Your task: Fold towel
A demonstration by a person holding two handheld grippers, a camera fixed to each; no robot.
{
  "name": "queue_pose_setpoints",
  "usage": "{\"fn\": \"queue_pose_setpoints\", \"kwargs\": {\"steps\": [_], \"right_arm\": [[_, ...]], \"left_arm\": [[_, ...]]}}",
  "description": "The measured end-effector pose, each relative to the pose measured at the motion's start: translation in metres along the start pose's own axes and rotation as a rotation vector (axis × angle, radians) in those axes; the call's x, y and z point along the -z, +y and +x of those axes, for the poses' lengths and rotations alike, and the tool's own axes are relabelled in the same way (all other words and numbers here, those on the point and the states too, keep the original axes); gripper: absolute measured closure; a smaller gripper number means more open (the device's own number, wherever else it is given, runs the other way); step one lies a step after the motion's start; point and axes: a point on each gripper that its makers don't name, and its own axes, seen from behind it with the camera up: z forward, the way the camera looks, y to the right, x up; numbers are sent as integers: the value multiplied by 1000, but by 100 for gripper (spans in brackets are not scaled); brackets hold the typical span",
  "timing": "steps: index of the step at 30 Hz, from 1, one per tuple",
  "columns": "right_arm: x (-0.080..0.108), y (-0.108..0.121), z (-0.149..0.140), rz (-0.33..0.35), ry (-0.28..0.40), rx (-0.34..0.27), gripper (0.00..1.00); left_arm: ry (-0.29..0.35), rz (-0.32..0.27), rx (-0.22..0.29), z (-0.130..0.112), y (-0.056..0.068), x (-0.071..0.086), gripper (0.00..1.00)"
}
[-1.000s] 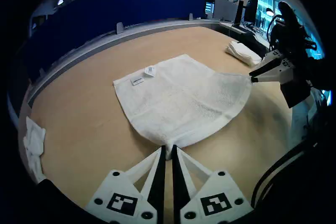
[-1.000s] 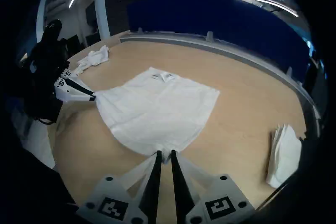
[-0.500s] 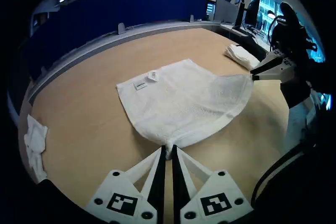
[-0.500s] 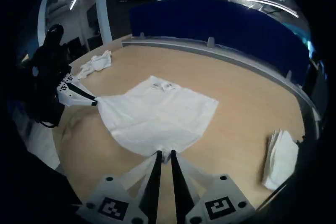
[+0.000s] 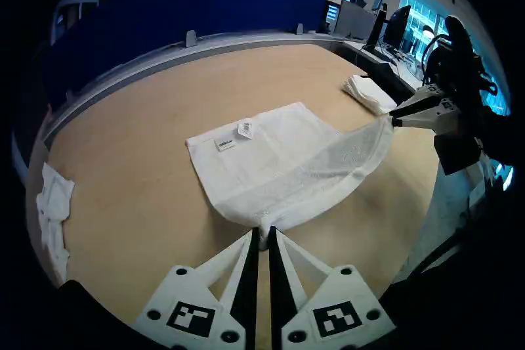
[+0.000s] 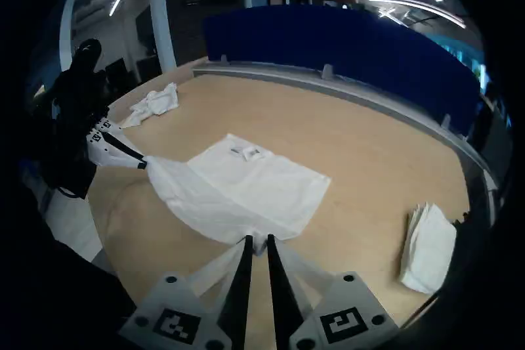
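The left gripper and right gripper each clamped a towel corner raised above the table; its far half lay flat.

Both views low over table, side by side, sharing towel

White towel, tan table, dark blue divider, white left hand-held gripper, black-and-white square markers

Left gripper at 6 o'clock, fingers pinched on a towel corner; right gripper at 3 o'clock pinches another corner.
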Motion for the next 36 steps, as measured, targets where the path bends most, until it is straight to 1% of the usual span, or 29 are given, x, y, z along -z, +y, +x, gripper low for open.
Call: {"fn": "queue_pose_setpoints", "kwargs": {"steps": [3,7,11,14,17,20,24,29,36], "right_arm": [[-1,2,1,-2,0,-1,84],[-6,7,9,-3,7,-2,84],[-15,16,21,-5,24,-1,84],[-24,26,33,-9,37,0,84],[-35,37,44,-14,47,4,84],[-46,51,54,-26,53,10,84],[-62,68,66,-36,58,7,84],[-84,84,73,-46,46,-7,84],[-117,96,58,-48,-5,-33,84]], "left_arm": [[-7,2,11,0,1,-1,90],[-16,11,45,8,-3,-3,90],[-31,15,94,21,-11,-9,90],[-28,16,129,34,-16,-15,90],[-20,20,158,49,-24,-23,90],[-23,30,176,60,-33,-31,90],[-41,44,180,69,-46,-44,90],[-80,53,169,72,-62,-63,90],[-152,37,154,59,-76,-97,90]]}}
